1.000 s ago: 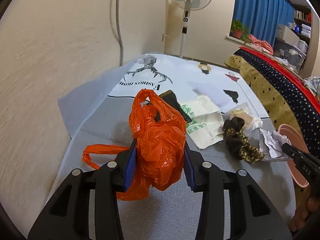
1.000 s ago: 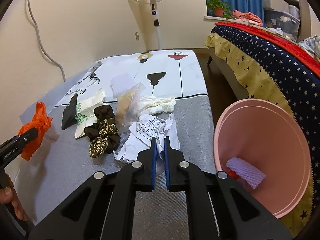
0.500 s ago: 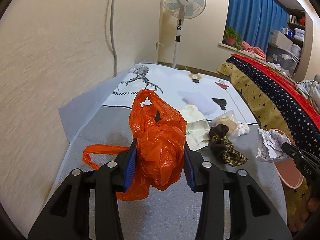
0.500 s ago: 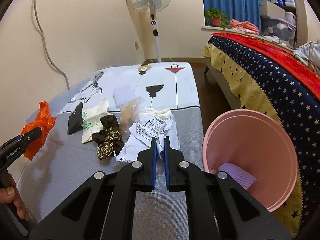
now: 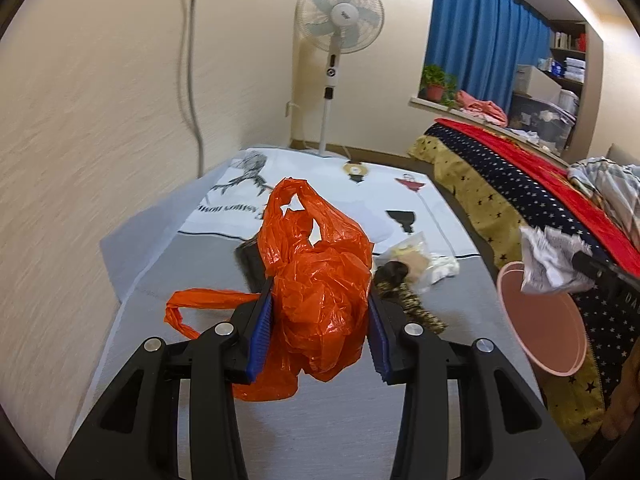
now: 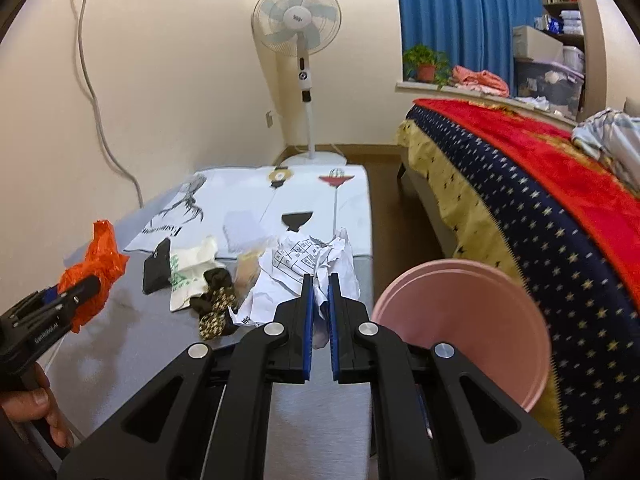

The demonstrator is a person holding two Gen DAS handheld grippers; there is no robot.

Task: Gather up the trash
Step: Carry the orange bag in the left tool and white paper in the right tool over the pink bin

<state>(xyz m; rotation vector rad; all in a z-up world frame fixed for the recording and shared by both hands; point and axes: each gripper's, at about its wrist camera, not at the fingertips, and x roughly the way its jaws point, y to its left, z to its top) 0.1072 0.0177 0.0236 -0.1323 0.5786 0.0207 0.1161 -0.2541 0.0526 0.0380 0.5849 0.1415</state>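
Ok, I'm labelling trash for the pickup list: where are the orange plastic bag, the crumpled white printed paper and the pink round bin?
orange plastic bag (image 5: pixel 320 292): left wrist view, bunched middle.
crumpled white printed paper (image 6: pixel 296 260): right wrist view, printed upper part.
pink round bin (image 6: pixel 472 320): right wrist view, inner wall.

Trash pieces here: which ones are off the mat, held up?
Two: the crumpled white printed paper pinched in the right fingers, and the orange plastic bag in the left ones. The leopard-print scrunchie lies loose.

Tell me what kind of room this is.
Most likely a bedroom at home: a bed with a starred blanket along one side, a standing fan in the corner, and blue curtains over a sill with a potted plant.
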